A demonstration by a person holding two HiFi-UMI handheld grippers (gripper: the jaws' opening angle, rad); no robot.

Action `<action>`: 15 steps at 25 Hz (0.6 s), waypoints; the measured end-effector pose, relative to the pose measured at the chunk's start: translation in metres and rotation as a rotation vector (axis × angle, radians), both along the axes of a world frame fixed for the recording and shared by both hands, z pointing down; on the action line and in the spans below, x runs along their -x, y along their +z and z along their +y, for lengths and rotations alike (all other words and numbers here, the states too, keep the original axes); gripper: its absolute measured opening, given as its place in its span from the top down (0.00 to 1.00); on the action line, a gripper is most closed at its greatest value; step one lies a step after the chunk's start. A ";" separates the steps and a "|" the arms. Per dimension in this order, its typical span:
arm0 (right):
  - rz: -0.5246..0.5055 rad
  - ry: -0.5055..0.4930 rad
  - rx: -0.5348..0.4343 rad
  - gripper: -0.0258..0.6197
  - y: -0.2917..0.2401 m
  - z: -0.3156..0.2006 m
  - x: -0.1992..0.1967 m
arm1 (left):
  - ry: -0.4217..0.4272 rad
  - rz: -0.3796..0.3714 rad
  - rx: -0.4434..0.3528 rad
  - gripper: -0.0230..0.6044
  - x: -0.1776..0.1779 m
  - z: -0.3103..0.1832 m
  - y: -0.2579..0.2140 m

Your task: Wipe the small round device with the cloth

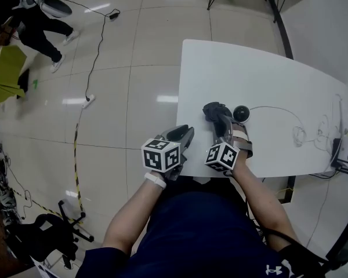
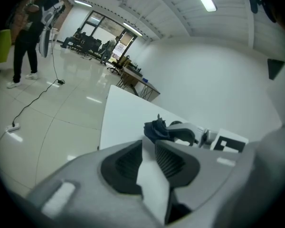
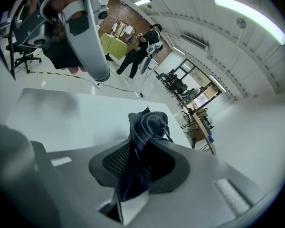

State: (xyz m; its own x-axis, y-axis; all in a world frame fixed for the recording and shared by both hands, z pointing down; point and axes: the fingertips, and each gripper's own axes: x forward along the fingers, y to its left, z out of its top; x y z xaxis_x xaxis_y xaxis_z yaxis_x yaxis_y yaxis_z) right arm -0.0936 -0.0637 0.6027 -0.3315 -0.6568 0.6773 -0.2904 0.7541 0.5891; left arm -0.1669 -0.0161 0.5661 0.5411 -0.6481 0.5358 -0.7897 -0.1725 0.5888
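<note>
The right gripper (image 3: 141, 150) pinches the cloth (image 3: 147, 122) in its jaws. The left gripper (image 2: 149, 152) has its jaws a little apart and empty. Nothing holds the small round device (image 1: 241, 113), so it could roll when wiped.

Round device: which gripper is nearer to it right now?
Right. The right gripper, shut on the cloth, is just left of the device, over the table. The left gripper is farther left, at the table's edge, empty.
</note>
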 end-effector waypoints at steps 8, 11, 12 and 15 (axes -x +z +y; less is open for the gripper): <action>-0.087 0.046 0.141 0.80 0.013 0.007 -0.006 | 0.015 0.010 -0.018 0.83 -0.018 -0.004 -0.006; -0.282 0.073 0.227 0.80 -0.017 0.011 -0.001 | 0.015 0.010 -0.046 0.83 -0.021 -0.008 -0.013; -0.367 0.096 0.264 0.80 -0.029 0.011 -0.001 | 0.020 0.011 -0.061 0.83 -0.022 -0.010 -0.017; -0.642 0.214 0.405 0.80 -0.057 0.008 -0.016 | 0.043 0.029 -0.100 0.81 -0.026 -0.013 -0.027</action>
State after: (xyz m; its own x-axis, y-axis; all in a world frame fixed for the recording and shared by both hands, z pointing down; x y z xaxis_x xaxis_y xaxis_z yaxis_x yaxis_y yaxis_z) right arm -0.0781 -0.0556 0.5461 -0.6329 -0.4939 0.5962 -0.6441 0.7632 -0.0515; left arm -0.1407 -0.0295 0.5390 0.5837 -0.6734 0.4537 -0.7633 -0.2645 0.5894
